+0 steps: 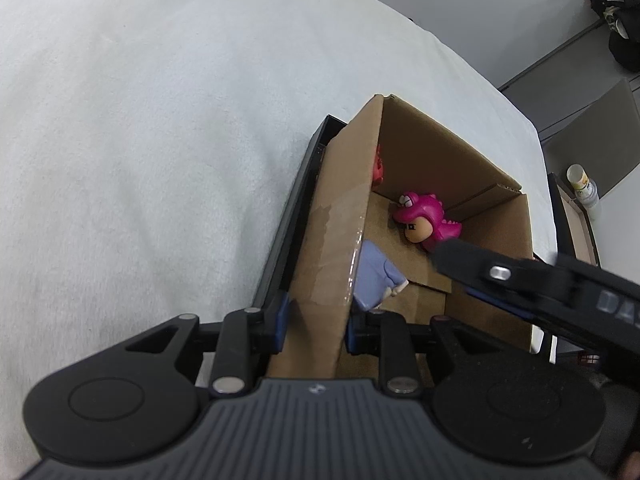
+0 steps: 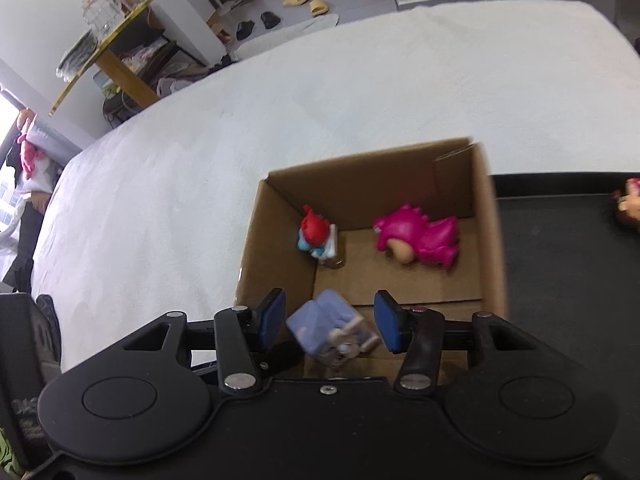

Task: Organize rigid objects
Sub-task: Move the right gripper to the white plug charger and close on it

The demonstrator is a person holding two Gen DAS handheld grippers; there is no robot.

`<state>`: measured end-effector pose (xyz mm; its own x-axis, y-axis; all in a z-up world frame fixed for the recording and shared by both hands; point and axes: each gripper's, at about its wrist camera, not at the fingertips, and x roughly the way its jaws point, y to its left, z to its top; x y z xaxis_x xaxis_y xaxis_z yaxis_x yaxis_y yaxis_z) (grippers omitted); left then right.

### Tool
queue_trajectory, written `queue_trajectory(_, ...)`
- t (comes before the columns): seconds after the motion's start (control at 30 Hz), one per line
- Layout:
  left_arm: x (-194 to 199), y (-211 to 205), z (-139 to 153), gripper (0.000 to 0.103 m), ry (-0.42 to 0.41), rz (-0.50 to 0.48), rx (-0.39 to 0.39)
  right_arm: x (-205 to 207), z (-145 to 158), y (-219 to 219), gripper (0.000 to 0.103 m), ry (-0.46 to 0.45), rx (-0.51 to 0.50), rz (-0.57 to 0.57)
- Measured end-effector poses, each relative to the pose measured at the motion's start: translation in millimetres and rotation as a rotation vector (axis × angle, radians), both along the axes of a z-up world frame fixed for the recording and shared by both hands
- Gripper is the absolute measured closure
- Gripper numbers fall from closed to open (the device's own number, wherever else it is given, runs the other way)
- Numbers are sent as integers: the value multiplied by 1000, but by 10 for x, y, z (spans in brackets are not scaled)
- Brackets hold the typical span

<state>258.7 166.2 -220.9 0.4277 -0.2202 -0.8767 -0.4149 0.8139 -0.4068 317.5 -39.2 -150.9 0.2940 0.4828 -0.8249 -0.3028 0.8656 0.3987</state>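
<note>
A blue figure (image 2: 332, 330) was seen between the spread pads of the right tool (image 2: 330, 322), untouched, inside the box (image 2: 276, 236). The left tool (image 1: 314, 324) was clamped on the box wall. 2 more figures were seen deeper inside.

The left tool (image 1: 314, 328) was clamped on a cardboard wall. The right tool (image 2: 330, 322) reached in from four o'clock, jaws parted.
</note>
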Motion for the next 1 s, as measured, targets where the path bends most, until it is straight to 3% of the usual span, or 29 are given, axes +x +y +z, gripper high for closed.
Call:
queue_trajectory(0.27,-4,-30,17,78,1,13,19,-13,149,-319,53,-30,-7,-42)
queue_trajectory(0.5,9,-53,27,78,7,26,31,-50,225,-634,47,-50,-11,-91)
queue_trajectory(1.0,32,-129,48,79,16,31,66,-102,96,-1429,46,-64,-64,-202)
